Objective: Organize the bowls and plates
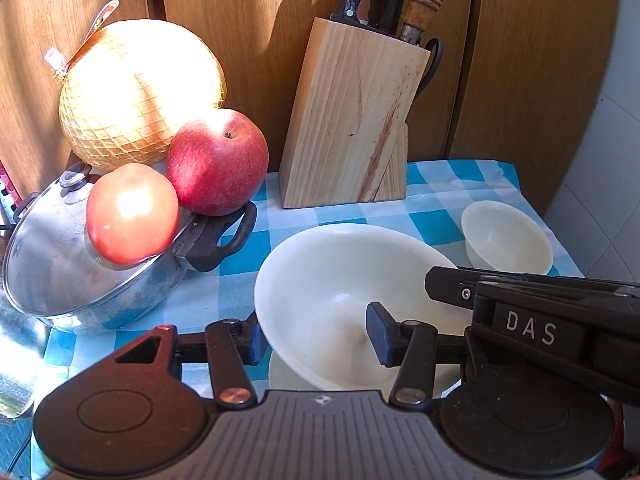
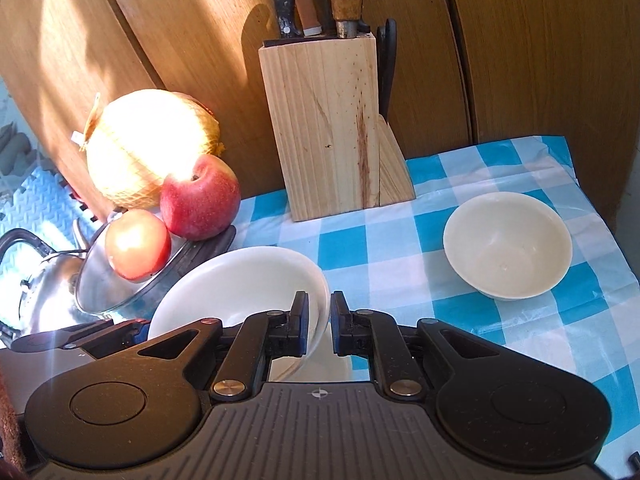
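A large white bowl [image 1: 320,276] [image 2: 240,280] hangs tilted above a white plate [image 1: 286,376] [image 2: 316,368] on the blue-checked tablecloth. My right gripper [image 2: 320,320] is shut on the bowl's right rim, and in the left wrist view it reaches in from the right [image 1: 438,280]. My left gripper [image 1: 316,336] is open and straddles the bowl's near left wall, with one pad outside and the other inside; in the right wrist view it shows at the bowl's left edge [image 2: 132,326]. A small white bowl [image 1: 506,236] [image 2: 508,244] stands upright at the right, apart from both grippers.
A wooden knife block [image 1: 348,120] [image 2: 332,128] stands at the back against wooden cabinet doors. At the left sits a steel pot with a glass lid [image 1: 60,256], bearing a tomato [image 1: 132,212], an apple [image 1: 218,162] and a netted pomelo [image 1: 136,88]. The table ends just past the small bowl.
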`<state>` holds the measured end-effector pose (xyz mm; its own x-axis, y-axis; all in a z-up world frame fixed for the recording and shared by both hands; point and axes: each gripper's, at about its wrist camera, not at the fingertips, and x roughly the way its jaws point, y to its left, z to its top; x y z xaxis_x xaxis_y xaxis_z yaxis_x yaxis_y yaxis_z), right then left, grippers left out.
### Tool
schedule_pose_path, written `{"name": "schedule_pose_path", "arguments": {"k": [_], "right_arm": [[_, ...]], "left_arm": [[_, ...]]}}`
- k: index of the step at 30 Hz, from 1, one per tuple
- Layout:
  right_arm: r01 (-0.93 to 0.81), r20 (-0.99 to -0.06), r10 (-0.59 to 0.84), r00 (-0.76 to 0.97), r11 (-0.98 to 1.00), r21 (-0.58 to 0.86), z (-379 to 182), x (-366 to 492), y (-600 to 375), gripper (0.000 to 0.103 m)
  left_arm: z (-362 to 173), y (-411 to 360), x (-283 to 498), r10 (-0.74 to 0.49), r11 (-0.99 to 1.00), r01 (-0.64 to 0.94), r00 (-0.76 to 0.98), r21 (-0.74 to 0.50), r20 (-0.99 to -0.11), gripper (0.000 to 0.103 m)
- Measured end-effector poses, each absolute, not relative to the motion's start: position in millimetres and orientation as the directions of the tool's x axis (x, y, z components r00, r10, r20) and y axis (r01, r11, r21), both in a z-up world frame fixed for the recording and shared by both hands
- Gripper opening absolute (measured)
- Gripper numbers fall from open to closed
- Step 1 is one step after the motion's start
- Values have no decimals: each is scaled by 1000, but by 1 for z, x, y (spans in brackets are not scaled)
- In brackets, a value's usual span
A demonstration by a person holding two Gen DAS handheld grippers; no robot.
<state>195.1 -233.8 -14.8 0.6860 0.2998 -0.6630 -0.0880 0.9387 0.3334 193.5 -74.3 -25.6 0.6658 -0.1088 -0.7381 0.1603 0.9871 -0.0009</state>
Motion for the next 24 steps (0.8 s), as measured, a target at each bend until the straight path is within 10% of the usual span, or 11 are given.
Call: {"name": "schedule_pose_path", "arguments": {"k": [24], "right_arm": [[-104, -685, 300, 663, 944, 313, -22, 175, -224, 18]], "left_arm": [[-35, -65, 173, -106, 984, 180, 652, 18, -751, 43]]}}
